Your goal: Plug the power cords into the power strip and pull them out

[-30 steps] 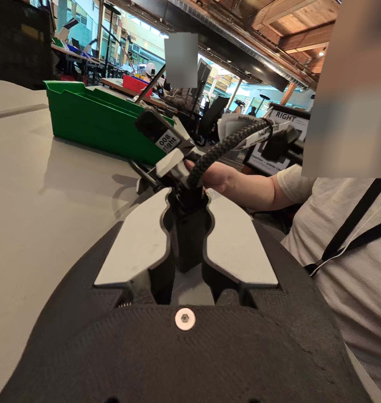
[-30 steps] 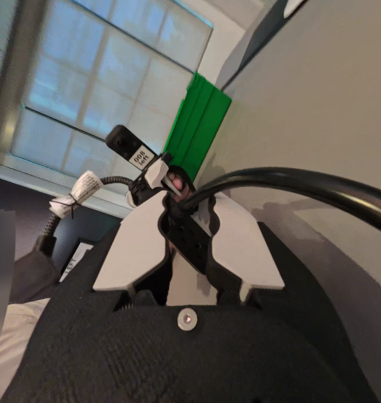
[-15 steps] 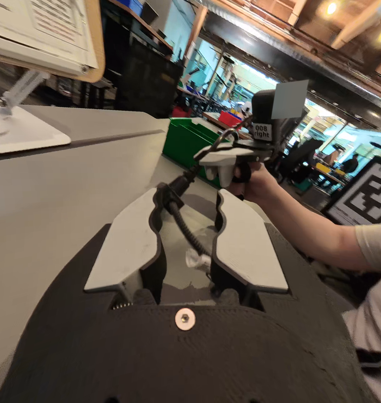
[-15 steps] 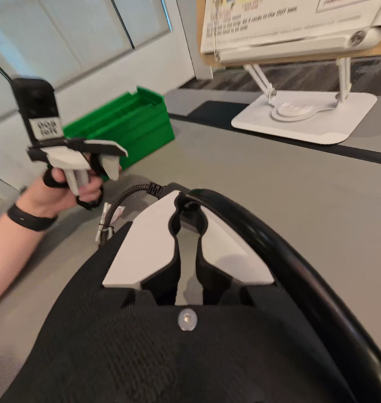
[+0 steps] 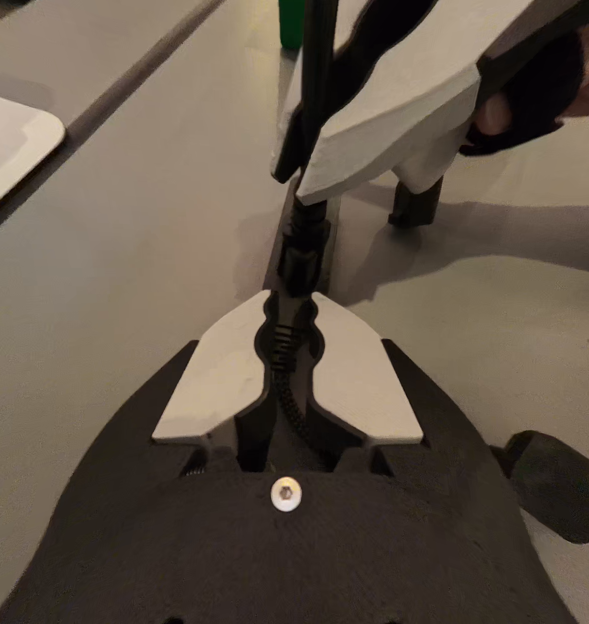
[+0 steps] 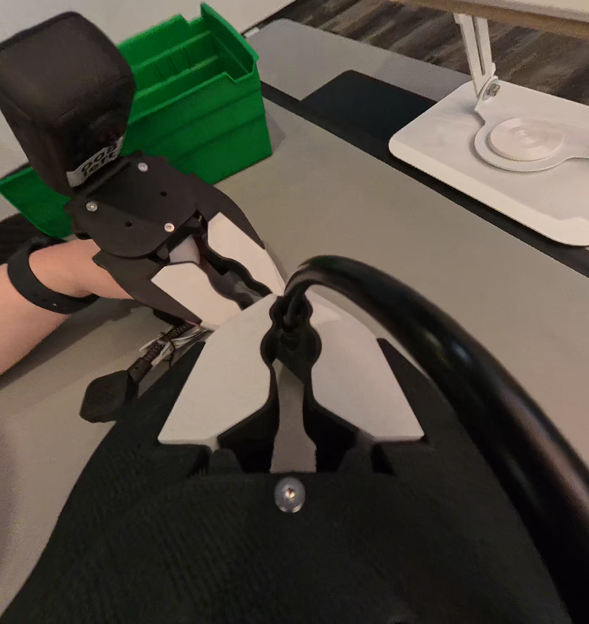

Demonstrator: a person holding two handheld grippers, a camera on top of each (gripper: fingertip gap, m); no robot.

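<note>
Left tongs (image 5: 288,304) were clamped on the braided cord's plug (image 5: 298,266) at frame centre; right tongs (image 6: 291,304) gripped the thick black cord (image 6: 421,324), tips nearly touching. Green bin (image 6: 198,111) sat upper left on the grey surface (image 6: 337,202).

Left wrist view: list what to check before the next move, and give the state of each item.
1. Left claw shut on braided cord: ok.
2. Right claw shut on the end of the thick black cord: ok.
3. Plug lined up with what the right claw holds: ok.
4. Plug fully seated: cannot tell.
5. Braided cord's far end free on the table: ok.
</note>
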